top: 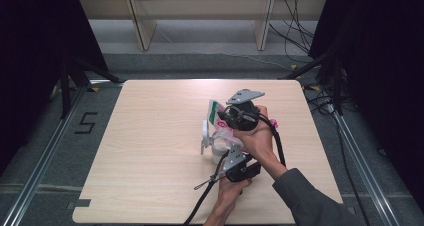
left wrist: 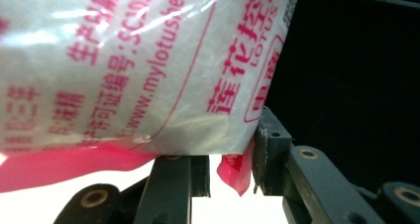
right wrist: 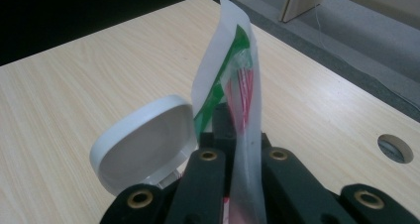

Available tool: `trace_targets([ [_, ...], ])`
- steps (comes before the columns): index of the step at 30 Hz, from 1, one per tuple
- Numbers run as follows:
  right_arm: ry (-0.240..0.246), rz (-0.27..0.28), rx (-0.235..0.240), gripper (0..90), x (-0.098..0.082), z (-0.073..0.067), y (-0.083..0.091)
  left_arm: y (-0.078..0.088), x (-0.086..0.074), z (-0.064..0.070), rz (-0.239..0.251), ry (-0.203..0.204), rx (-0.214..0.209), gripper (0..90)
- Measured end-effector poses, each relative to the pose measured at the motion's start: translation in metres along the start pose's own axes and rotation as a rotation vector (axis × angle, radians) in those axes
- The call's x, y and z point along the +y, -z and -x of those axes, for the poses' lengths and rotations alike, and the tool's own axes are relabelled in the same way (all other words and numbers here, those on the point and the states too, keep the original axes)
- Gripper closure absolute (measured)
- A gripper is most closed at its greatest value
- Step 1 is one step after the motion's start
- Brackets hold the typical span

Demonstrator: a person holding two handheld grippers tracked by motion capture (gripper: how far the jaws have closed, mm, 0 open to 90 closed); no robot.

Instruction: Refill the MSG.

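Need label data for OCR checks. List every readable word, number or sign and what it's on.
"www.mylotushea…" – plastic bag, red print, cut off
"LOTUS" – same bag, right edge
"SC103…" – same bag, top, cut off
Red Chinese characters – same bag, partly cropped
"5" – floor marking left of the table
Green strip on bag top: no print legible

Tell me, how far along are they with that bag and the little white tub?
Done: the white container's flip lid stands open. In hand: the right gripper pinches the bag's top edge, and the left gripper holds its pink bottom seam, keeping it over the container. Left: apparently emptying the bag into it; whether anything has gone in, I cannot tell.
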State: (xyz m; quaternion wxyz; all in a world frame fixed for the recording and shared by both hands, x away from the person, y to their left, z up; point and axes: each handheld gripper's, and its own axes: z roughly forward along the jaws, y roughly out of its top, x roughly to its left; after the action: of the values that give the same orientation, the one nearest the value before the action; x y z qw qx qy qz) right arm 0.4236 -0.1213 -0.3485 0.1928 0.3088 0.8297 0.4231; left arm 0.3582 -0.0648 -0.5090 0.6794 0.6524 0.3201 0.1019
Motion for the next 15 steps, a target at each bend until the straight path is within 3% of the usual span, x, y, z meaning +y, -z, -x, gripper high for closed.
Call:
trace_targets([
  [2, 0.012, 0.007, -0.010, 90.0, -0.0003, 0.0008, -0.0007, -0.0010, -0.0007, -0.0011, 0.007, 0.006, -0.007, 71.6],
  [3, -0.016, -0.015, -0.001, 90.0, 0.0001, -0.0005, 0.0006, -0.0031, -0.0008, 0.0025, 0.044, 0.050, -0.020, 71.6],
  [4, -0.016, -0.019, -0.004, 90.0, 0.0003, -0.0003, 0.0011, 0.0003, 0.0000, -0.0007, 0.000, 0.001, 0.000, 71.6],
  [5, -0.022, 0.007, -0.008, 90.0, 0.0000, 0.0001, 0.0000, 0.0005, 0.0003, -0.0008, 0.004, 0.003, -0.001, 71.5],
  [8, -0.011, 0.007, 0.001, 90.0, 0.0014, 0.0013, 0.0026, -0.0010, 0.0004, -0.0016, 0.026, 0.013, -0.018, 71.6],
  [11, -0.002, 0.020, -0.003, 90.0, 0.0019, 0.0011, 0.0029, 0.0007, 0.0016, -0.0015, 0.015, 0.005, -0.009, 71.6],
  [12, -0.018, 0.024, -0.007, 90.0, 0.0018, 0.0000, 0.0031, -0.0010, 0.0015, 0.0005, 0.039, 0.036, -0.021, 71.6],
  [13, -0.010, 0.027, -0.009, 90.0, 0.0021, 0.0007, 0.0027, 0.0001, 0.0014, -0.0018, 0.018, 0.009, -0.009, 71.6],
  [15, -0.018, 0.016, -0.013, 90.0, 0.0018, 0.0000, 0.0013, 0.0001, 0.0009, -0.0013, 0.010, 0.010, -0.006, 71.6],
])
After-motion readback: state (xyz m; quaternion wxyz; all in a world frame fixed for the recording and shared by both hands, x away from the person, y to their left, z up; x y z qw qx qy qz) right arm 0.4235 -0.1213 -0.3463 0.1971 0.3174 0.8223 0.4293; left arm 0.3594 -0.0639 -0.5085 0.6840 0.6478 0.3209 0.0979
